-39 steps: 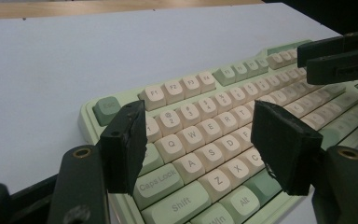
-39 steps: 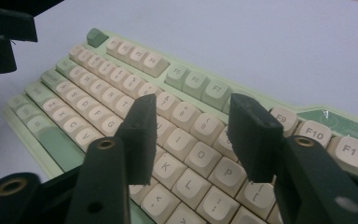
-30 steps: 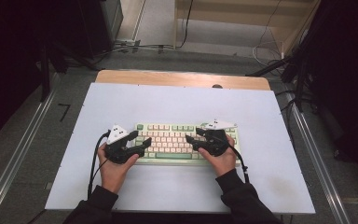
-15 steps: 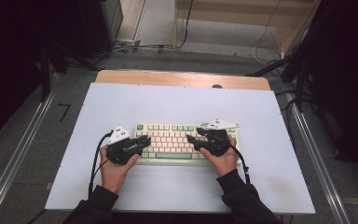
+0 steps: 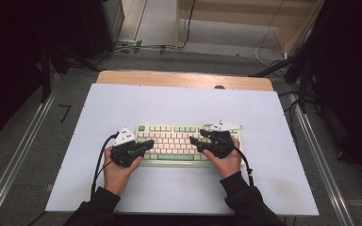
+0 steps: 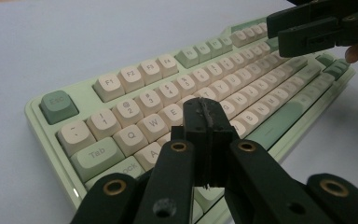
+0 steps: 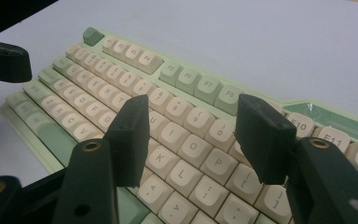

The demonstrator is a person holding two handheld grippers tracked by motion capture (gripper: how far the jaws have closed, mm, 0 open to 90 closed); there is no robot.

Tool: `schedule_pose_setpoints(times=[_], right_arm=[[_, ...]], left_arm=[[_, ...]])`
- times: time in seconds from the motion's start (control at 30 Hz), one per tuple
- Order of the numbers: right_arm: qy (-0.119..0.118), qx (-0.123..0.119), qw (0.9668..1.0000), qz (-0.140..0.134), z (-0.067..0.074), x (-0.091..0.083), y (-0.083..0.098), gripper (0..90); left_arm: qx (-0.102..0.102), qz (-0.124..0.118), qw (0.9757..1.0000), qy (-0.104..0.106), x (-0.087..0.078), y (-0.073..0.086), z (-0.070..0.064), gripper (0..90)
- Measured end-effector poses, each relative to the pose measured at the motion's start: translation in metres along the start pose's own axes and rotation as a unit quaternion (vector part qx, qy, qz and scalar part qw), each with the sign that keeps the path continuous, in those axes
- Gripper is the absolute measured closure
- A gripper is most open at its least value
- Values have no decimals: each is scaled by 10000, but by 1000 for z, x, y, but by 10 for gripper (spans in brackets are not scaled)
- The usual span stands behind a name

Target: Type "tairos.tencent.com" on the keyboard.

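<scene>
Keyboard (image 5: 174,145) sits flat near the front middle of the table (image 5: 122,103), long edge facing the person, both hands over it. Left gripper (image 6: 207,122) has its jaws just brought together with nothing between them; in the left gripper view the joined tip hangs above the home-row letters just right of the A key (image 6: 153,154), whether touching a cap I can't tell. Right gripper (image 7: 193,135) has jaws apart, empty, hovering over the O/P/L area. Looks like key pressing with the closed left tip as a stylus. To do it well: keep the left jaws fully together so the tip stays narrow, come down square onto the middle of one cap, not the seam between two, since the tip is about as wide as a key. Press straight down, lift straight up, no sideways drag or the neighbour fires. The board is loose on the smooth table, so keep force vertical or it slides. If the right one is to press too, I'd close it first; spread jaws would straddle several caps.
</scene>
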State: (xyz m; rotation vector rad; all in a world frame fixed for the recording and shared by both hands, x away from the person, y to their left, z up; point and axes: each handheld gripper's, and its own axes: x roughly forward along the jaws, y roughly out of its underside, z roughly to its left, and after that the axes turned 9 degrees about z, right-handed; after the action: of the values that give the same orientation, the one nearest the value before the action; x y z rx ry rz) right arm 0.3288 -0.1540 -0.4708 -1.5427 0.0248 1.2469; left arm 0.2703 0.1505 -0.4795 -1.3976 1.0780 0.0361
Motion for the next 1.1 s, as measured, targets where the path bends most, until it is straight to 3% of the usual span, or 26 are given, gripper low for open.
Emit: schedule_pose_setpoints(times=[0.57, 1.1], right_arm=[[125, 106, 9999, -31, -5, -10, 11, 429], [164, 164, 9997, -38, -7, -14, 15, 429]], left_arm=[[-2, 294, 9995, -142, 22, -1, 5, 900], [-32, 446, 9989, -155, 29, -4, 6, 900]])
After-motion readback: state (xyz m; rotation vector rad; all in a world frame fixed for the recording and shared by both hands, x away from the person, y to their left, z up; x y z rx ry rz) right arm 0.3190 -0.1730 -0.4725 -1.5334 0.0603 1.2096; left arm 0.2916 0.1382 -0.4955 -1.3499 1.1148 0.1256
